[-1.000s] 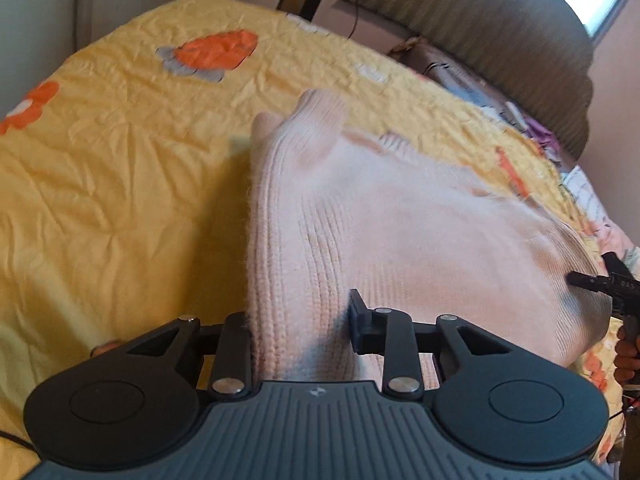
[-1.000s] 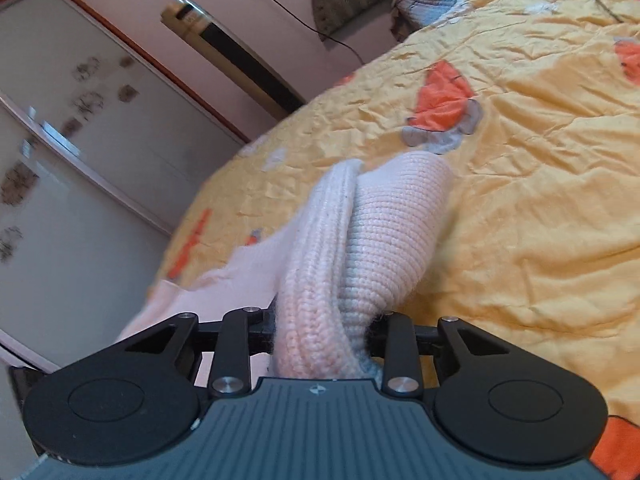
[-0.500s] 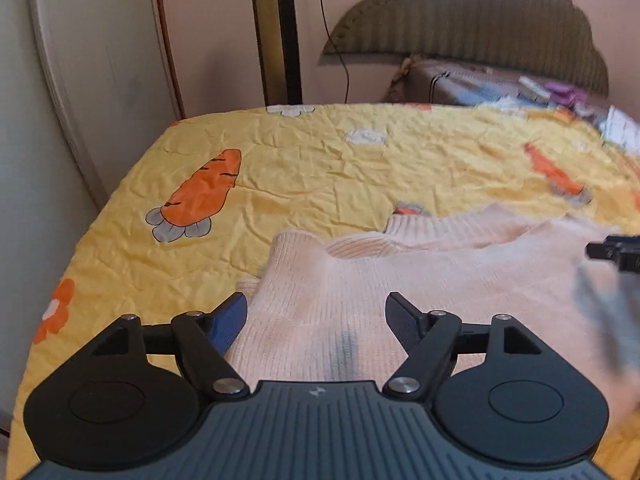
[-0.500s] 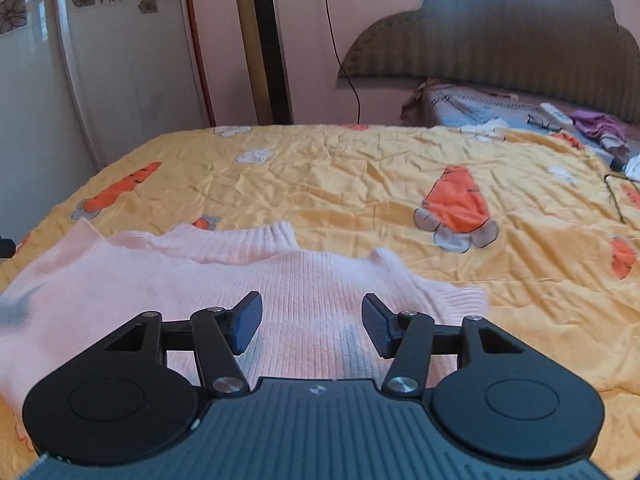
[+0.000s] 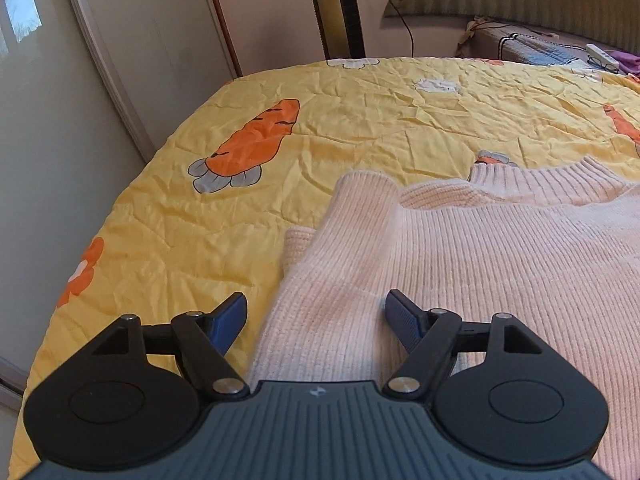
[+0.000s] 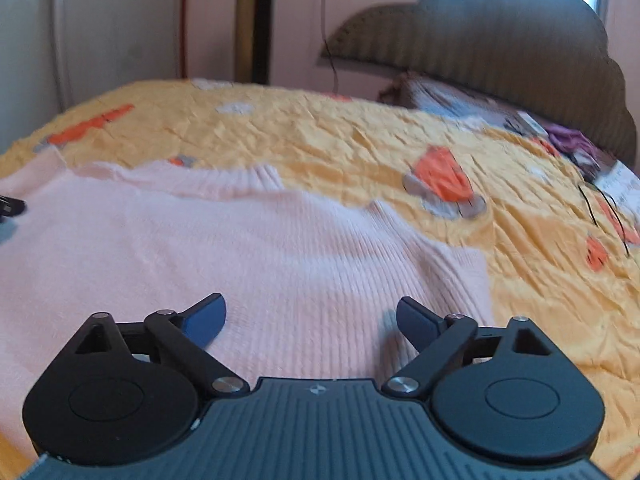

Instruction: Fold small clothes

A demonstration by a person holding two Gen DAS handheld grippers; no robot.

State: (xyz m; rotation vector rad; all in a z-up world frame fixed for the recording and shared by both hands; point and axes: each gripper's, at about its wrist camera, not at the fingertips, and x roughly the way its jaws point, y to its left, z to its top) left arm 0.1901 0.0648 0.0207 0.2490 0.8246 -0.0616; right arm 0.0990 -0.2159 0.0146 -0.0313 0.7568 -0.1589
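A pale sliding wardrobe door [image 5: 80, 128] stands past the bed's left edge. The wrinkled yellow carrot-print quilt [image 5: 320, 128] covers the bed. The left gripper [image 5: 316, 320] hangs with jaws spread, released, over the left edge of the pink ribbed knit sweater [image 5: 500, 260], which lies flat near the quilt's near edge. The right gripper [image 6: 310, 318] is likewise spread and empty. A scalloped olive headboard [image 6: 500, 36] backs the far right corner.

I saw the bed [image 5: 360, 128] covered by a creased yellow quilt [image 5: 168, 240] printed with orange carrots. A pink ribbed sweater [image 5: 500, 264] lay flat on it. Small items at the headboard [image 6: 500, 40] end were too blurred to identify.
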